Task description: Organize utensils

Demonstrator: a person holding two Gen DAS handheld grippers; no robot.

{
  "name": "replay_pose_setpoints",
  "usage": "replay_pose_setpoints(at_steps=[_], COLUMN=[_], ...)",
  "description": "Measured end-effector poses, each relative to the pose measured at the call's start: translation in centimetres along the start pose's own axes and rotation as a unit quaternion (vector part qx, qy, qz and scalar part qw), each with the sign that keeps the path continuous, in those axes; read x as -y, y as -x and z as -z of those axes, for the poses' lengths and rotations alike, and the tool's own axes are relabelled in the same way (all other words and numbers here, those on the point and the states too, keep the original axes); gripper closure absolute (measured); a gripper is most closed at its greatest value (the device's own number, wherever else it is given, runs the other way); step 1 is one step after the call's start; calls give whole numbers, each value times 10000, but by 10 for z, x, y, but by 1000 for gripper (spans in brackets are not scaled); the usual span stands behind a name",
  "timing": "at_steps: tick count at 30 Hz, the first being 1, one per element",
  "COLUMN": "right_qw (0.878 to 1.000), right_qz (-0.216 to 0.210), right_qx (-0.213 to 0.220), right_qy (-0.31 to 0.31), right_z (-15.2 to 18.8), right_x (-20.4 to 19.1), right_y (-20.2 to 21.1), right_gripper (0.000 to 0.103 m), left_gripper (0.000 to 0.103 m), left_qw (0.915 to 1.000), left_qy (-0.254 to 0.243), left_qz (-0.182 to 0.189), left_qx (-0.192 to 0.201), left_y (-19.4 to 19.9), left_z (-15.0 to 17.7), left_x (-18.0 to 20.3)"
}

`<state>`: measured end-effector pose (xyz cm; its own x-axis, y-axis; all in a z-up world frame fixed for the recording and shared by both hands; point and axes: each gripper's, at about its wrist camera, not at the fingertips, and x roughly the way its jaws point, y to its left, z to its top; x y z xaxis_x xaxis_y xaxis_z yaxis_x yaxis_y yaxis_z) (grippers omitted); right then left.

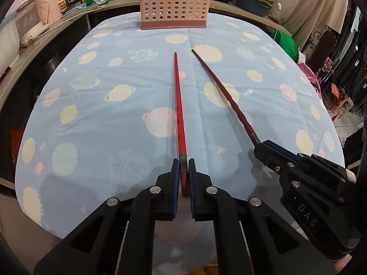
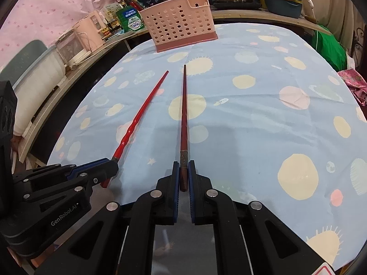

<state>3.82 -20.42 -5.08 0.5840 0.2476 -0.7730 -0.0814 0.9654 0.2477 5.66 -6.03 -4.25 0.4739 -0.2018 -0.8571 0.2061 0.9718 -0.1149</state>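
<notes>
Even, fairly bright indoor light is spread across the tablecloth (image 1: 114, 119), probably from overhead. Soft shadows are cast beside the 2 chopsticks. Strong fisheye bending is seen at the edges, dark vignetting in the corners, and the centre is kept sharp.

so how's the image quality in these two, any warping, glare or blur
Left wrist view: strong fisheye bends the table edge into a curve and leaves dark corners; the bright red chopstick in the left gripper stays sharp and casts a soft shadow. Right wrist view: same warp; the dark red chopstick in the right gripper is crisp, the pink basket tilts, no harsh glare.
</notes>
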Motion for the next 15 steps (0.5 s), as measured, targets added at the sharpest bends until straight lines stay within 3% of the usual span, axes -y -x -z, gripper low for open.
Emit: replay_pose_setpoints(at_steps=[15], right_qw=[9973], right_qz=[-67], right_qx=[725], right_qy=[-29], right_z=[-43], right_x=[0], right_y=[52], right_gripper=[96], left_gripper=[96], left_qw=[9968], left_qy=[110], left_qz=[136], left_qx=[776], left_y=[62], left_z=[-43], left_x=[-2])
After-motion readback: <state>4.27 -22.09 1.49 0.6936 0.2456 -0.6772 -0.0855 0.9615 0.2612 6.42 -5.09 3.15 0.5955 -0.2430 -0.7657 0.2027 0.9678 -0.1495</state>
